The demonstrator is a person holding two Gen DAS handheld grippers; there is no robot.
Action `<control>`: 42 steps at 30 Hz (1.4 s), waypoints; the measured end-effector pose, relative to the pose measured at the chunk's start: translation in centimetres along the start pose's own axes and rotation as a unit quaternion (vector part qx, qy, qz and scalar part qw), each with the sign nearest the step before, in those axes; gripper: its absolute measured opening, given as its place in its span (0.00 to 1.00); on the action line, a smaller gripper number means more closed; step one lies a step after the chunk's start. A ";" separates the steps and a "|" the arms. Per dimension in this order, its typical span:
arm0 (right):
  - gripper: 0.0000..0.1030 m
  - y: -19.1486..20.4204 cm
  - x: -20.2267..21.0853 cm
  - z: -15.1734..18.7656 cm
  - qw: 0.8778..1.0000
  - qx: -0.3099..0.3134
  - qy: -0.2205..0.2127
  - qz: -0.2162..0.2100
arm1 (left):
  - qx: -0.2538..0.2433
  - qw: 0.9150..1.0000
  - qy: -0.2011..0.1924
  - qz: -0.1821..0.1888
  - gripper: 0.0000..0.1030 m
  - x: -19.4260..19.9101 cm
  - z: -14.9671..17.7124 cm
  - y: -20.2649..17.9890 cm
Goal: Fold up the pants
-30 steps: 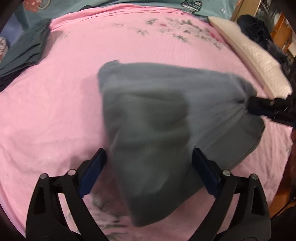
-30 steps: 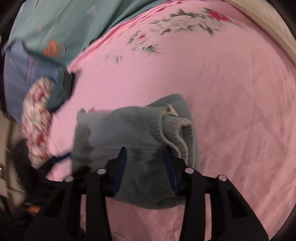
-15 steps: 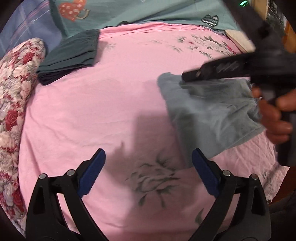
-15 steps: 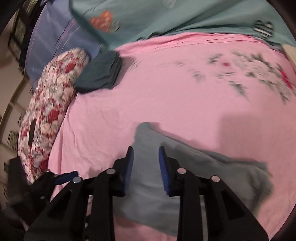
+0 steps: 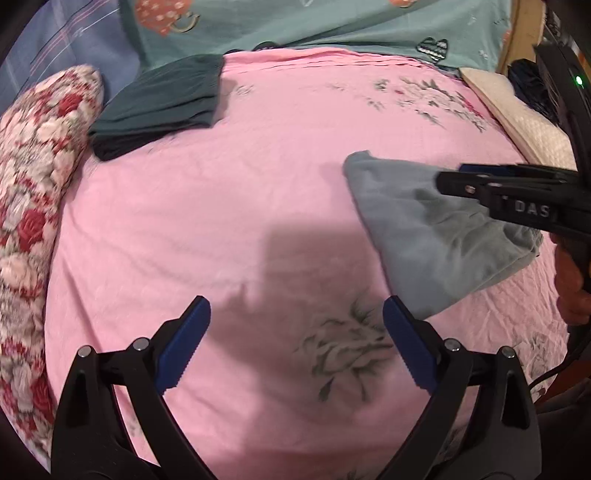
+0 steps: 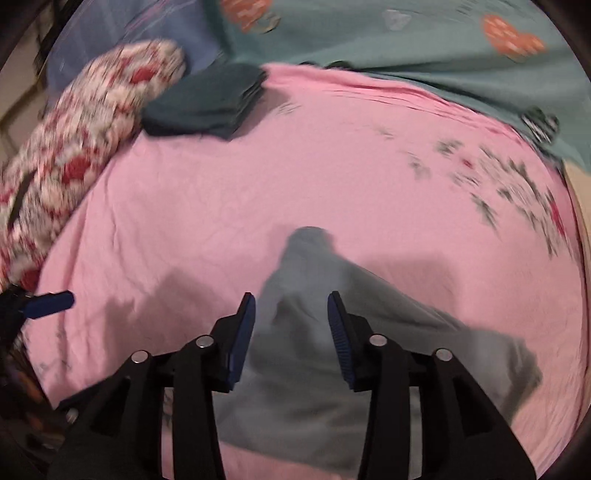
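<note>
Pink sheet (image 5: 229, 206) with a faded flower print covers the bed, and the grey pants (image 5: 436, 236) lie on it as a folded bundle, at about 3 o'clock in the left wrist view and at 6 o'clock in the right wrist view.

Left gripper (image 5: 295, 345) hangs over bare sheet, its 2 blue-padded fingers (image 5: 184, 345) spread wide with nothing between them; the near corner of the pants lies just beyond the right-hand finger, at about 4 o'clock.

Right gripper (image 6: 291, 338) sits right over the pants. Its fingers (image 6: 242, 339) are parting at this moment, with grey cloth showing in the gap between them, and the pads do not seem to press on the fabric, though this view is blurred and I would not swear to it. In the left wrist view the same gripper (image 5: 458, 181) reaches in from 3 o'clock across the top of the bundle, seen side-on, with the person's hand (image 5: 572, 280) around its grip at the right edge.

Far off at 10 o'clock a stack of dark teal folded clothes (image 5: 162, 107) rests on the sheet, well apart from the pants. A floral bolster (image 5: 37, 192) in red and white runs down the 9 o'clock side, touching the sheet's edge. A teal blanket (image 5: 332, 26) with heart patches lies across 12 o'clock, and a pale quilted pillow (image 5: 517, 118) sits at 2 o'clock.
</note>
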State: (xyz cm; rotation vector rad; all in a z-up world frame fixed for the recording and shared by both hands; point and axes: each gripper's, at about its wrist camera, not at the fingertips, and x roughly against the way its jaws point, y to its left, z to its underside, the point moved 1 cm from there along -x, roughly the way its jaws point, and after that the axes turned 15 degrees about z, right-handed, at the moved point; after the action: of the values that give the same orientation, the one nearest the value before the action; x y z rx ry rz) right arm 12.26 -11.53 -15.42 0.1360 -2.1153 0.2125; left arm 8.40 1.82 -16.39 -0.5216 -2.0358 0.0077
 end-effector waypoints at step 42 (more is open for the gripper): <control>0.40 -16.2 2.0 9.1 0.979 -0.171 0.074 -0.088 | -0.024 0.994 0.092 0.061 0.95 -9.0 -1.5 -5.8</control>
State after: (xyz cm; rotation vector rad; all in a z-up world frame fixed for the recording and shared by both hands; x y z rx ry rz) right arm 6.56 -29.27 -16.79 0.0995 -1.9456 -0.2398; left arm 11.28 -6.98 -21.86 -0.6526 -1.8253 -0.0162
